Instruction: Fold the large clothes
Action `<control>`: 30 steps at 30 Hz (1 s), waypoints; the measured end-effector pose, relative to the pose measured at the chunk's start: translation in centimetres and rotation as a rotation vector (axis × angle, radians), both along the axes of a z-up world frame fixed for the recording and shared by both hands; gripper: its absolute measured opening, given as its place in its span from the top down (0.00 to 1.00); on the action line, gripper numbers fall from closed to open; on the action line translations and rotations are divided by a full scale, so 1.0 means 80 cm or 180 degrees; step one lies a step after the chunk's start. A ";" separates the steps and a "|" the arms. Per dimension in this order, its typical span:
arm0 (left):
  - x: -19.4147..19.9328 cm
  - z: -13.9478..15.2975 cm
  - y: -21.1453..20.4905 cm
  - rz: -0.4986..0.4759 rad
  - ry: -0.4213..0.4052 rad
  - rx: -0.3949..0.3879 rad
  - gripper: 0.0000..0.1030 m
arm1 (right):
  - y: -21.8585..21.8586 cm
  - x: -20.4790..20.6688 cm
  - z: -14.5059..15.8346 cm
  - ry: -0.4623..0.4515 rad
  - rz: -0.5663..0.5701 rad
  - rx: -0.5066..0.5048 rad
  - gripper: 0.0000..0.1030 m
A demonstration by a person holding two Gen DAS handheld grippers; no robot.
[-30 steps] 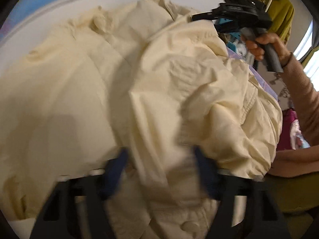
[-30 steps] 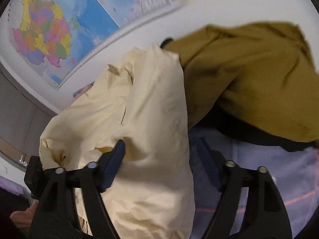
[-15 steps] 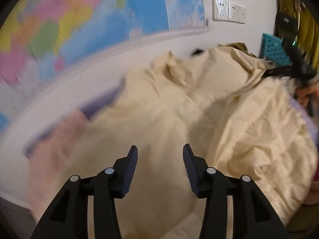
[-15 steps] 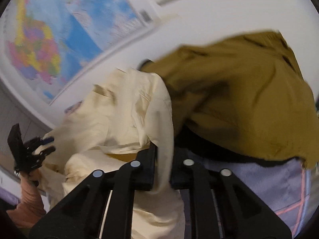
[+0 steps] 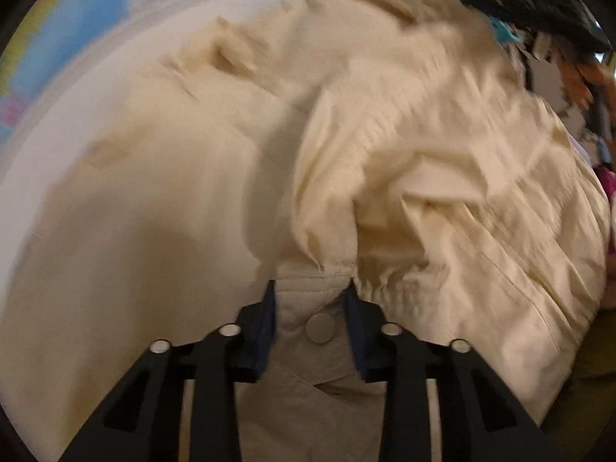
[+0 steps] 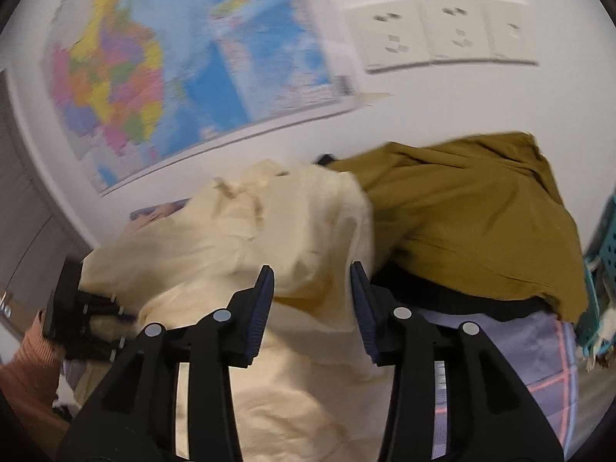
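A large cream jacket [image 5: 385, 154] lies crumpled and fills the left wrist view. My left gripper [image 5: 311, 300] has its jaws partly apart around the jacket's buttoned cuff [image 5: 315, 308], with both pads at the cuff's edges. The jacket also shows in the right wrist view [image 6: 269, 238]. My right gripper [image 6: 312, 281] is open above the cream cloth and holds nothing. The left gripper shows at the far left of the right wrist view [image 6: 84, 319], against the jacket.
A mustard-brown garment [image 6: 473, 223] lies heaped at the right over a dark one, on a purple checked sheet [image 6: 531, 365]. A teal basket [image 6: 600, 269] stands at the right edge. A wall map [image 6: 154, 77] and sockets [image 6: 442, 34] are behind.
My right gripper was shut on a fold of the jacket half a second ago and has opened and let it go. My left gripper has come down around the buttoned cuff.
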State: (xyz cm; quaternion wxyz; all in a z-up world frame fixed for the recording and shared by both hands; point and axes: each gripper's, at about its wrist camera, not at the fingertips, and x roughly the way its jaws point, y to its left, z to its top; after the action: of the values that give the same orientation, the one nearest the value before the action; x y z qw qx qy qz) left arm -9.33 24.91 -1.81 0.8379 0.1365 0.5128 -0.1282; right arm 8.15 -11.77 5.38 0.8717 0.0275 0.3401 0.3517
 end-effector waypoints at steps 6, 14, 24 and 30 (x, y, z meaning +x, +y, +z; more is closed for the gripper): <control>0.020 0.070 0.048 0.0375 -0.0483 0.0161 0.71 | 0.059 -0.032 0.007 -0.0246 0.0471 -0.0178 0.55; 0.032 0.046 0.082 0.0677 -0.0346 0.0348 0.47 | 0.049 0.019 -0.034 -0.0079 -0.0140 -0.0630 0.49; -0.019 0.024 0.110 0.0641 -0.0160 0.0103 0.39 | 0.076 -0.059 0.015 -0.0318 0.0652 -0.0216 0.47; -0.041 0.040 0.090 0.0492 -0.0263 -0.0382 0.32 | 0.214 -0.086 -0.045 -0.0066 0.1594 -0.0656 0.61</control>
State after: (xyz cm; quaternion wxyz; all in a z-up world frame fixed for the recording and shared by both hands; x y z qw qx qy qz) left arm -12.64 32.10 1.38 0.8724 0.0512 0.4781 -0.0879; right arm 1.27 5.35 1.75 0.7592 -0.1500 0.3614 0.5201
